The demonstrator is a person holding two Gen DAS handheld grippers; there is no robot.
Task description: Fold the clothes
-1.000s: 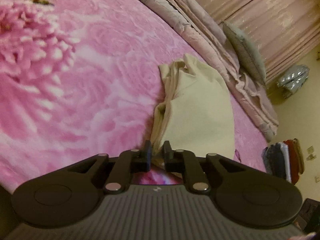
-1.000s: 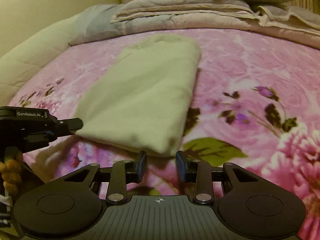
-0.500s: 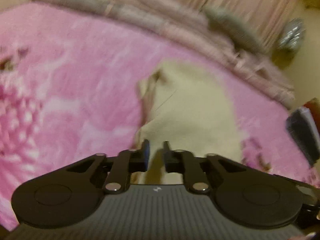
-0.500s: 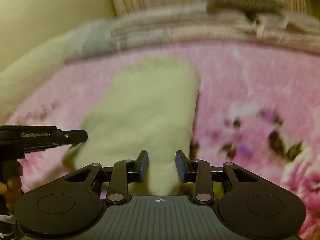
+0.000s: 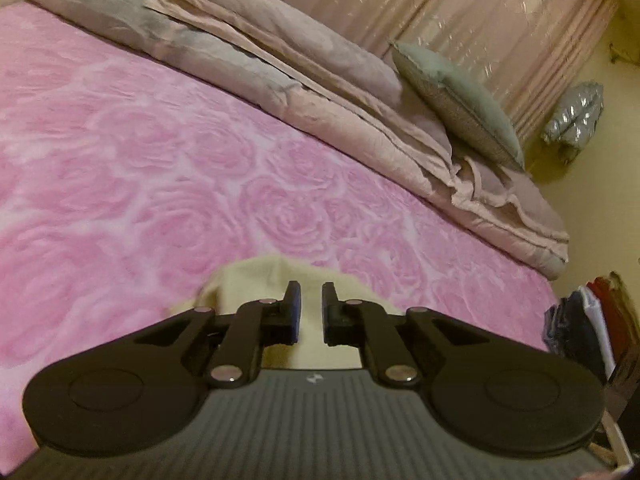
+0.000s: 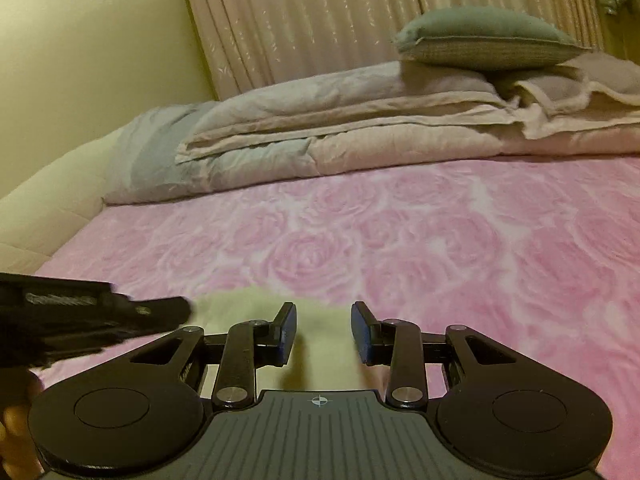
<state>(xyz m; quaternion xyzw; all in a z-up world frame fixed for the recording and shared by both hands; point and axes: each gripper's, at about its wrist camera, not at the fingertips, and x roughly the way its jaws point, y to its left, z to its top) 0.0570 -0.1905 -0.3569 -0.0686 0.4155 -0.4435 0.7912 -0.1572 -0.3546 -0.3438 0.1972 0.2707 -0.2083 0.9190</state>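
A folded cream garment [image 5: 256, 280] lies on the pink rose-patterned blanket [image 5: 160, 160]; only its far end shows past the fingers. My left gripper [image 5: 308, 286] hovers over that end, its jaws a narrow gap apart and opening, with nothing pinched between them. In the right wrist view the same garment [image 6: 240, 304] sits under my right gripper [image 6: 322, 306], which stands open with cloth seen below the gap. The left gripper [image 6: 182, 310] pokes in from the left beside it, over the garment's left edge.
A folded beige-grey quilt [image 5: 320, 92] with a grey-green pillow [image 5: 460, 96] lines the far side of the bed, before pink curtains [image 6: 320, 20]. A pile of folded clothes [image 5: 584, 332] sits off the right bed edge. A hand [image 6: 16, 420] holds the left gripper.
Both grippers have travelled forward along the garment, from its near end to its far end. The left jaws narrowed slightly. The garment still lies on the blanket.
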